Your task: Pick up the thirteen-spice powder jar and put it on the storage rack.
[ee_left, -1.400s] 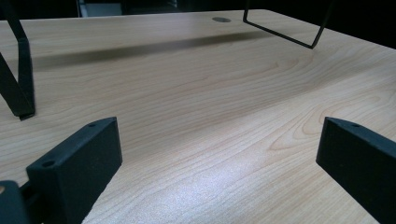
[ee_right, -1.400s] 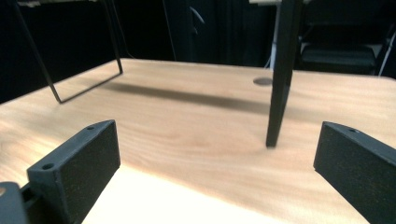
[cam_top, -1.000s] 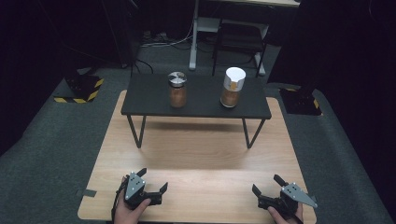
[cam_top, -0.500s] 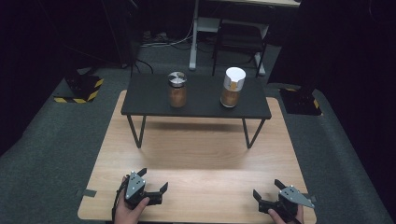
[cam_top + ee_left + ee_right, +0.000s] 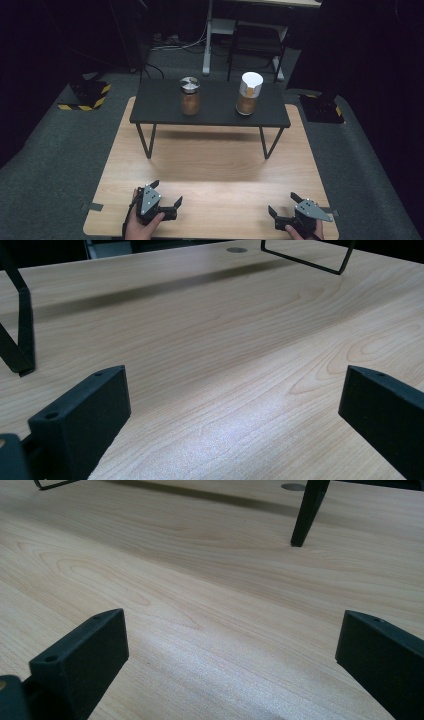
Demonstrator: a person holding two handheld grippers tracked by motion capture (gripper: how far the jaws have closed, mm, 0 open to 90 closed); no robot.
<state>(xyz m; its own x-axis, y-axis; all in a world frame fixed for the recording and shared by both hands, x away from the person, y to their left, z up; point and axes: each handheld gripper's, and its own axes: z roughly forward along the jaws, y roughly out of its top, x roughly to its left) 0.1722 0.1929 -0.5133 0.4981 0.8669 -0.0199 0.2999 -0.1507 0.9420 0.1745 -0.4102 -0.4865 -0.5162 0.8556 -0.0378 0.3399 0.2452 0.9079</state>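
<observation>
Two grippers rest low at the near edge of the wooden table (image 5: 215,165), the left gripper (image 5: 166,193) by the near-left corner and the right gripper (image 5: 284,205) by the near-right corner, each with jaws spread wide on nothing. Well apart from them, on the black bench (image 5: 210,107) toward the far edge, stand the jar (image 5: 190,95) left of centre and the white-capped jar (image 5: 249,93) toward its right end.

You have black jaws on your left gripper (image 5: 166,193) and right gripper (image 5: 284,205), each topped by a grey plate, over a pale wood-grain table (image 5: 220,165), with a black stand (image 5: 210,102) bearing a brown silver-lidded jar (image 5: 190,95) and a brown white-capped jar (image 5: 248,93), beside yellow-and-black hazard stripes (image 5: 82,103).
</observation>
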